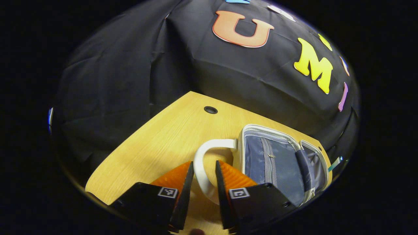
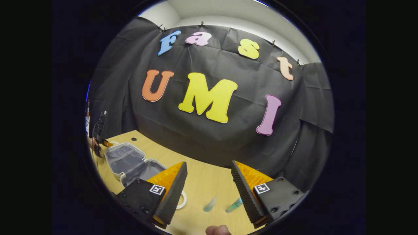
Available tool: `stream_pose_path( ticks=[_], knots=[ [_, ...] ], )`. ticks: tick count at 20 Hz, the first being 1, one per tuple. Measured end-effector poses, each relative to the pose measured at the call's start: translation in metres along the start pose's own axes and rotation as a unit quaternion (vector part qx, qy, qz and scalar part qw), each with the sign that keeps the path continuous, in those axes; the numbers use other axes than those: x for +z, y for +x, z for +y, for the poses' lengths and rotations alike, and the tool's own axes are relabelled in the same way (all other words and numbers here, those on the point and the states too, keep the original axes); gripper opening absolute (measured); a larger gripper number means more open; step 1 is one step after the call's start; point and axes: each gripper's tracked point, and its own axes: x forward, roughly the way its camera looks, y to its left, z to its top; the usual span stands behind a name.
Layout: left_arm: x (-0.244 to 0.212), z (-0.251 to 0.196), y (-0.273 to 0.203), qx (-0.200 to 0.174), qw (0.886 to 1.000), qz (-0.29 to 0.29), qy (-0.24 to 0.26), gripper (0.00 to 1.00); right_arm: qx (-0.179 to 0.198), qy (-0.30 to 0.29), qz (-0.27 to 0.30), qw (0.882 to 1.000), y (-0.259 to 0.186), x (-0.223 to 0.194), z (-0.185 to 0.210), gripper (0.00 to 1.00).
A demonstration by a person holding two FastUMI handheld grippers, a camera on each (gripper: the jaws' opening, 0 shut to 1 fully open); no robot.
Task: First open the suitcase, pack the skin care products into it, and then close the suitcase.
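The small white suitcase [image 1: 281, 163] lies open on the wooden table [image 1: 163, 140], both halves flat with grey lining and a zip pocket showing. Its white loop handle [image 1: 200, 163] runs between the fingers of my left gripper [image 1: 203, 168], which is shut on it. In the right gripper view the same case [image 2: 130, 161] sits far left, the left gripper [image 2: 99, 142] at its far end. My right gripper [image 2: 208, 163] hovers open above the table with nothing between its fingers. Below it lie a clear small bottle [image 2: 209, 204] and a teal bottle [image 2: 234, 205].
A second white handle [image 2: 181, 199] rests on the table by the case's near half. A cable hole [image 1: 210, 110] sits near the table's back edge. A teal item [image 1: 335, 164] pokes out past the case's far side. The black cloth wall stands close behind the table.
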Motion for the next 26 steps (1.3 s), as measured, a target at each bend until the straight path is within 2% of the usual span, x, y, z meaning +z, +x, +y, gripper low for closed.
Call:
stream_pose_path(
  ticks=[3, 7, 10, 12, 18, 20, 24, 26],
  knots=[
    [0.017, -0.012, -0.025, -0.003, 1.000, -0.015, 0.015, 1.00, 0.008, 0.009, -0.005, 1.000, -0.003, 0.000, 0.000, 0.81],
    [0.066, -0.066, -0.070, -0.004, 0.996, -0.075, 0.058, 0.98, 0.002, 0.041, -0.016, 0.999, -0.007, -0.004, -0.014, 0.81],
    [0.080, -0.121, -0.110, -0.003, 0.993, -0.109, 0.054, 0.98, -0.005, 0.050, -0.023, 0.998, -0.009, -0.016, -0.031, 0.80],
    [0.074, -0.168, -0.126, -0.019, 0.992, -0.115, 0.045, 0.98, -0.005, 0.057, -0.020, 0.998, -0.012, -0.027, -0.043, 0.81],
    [0.056, -0.286, -0.168, -0.041, 0.984, -0.145, 0.096, 0.98, -0.027, 0.065, -0.007, 0.998, -0.020, -0.063, -0.102, 0.81],
    [0.045, -0.327, -0.172, -0.058, 0.982, -0.146, 0.106, 0.98, -0.032, 0.067, 0.003, 0.997, -0.020, -0.076, -0.121, 0.81],
    [0.004, -0.414, -0.172, -0.114, 0.980, -0.121, 0.108, 0.98, -0.038, 0.072, 0.016, 0.997, -0.020, -0.098, -0.155, 0.81],
    [-0.022, -0.444, -0.173, -0.136, 0.977, -0.107, 0.125, 0.98, -0.040, 0.074, 0.023, 0.996, -0.022, -0.109, -0.172, 0.80]
  ],
)
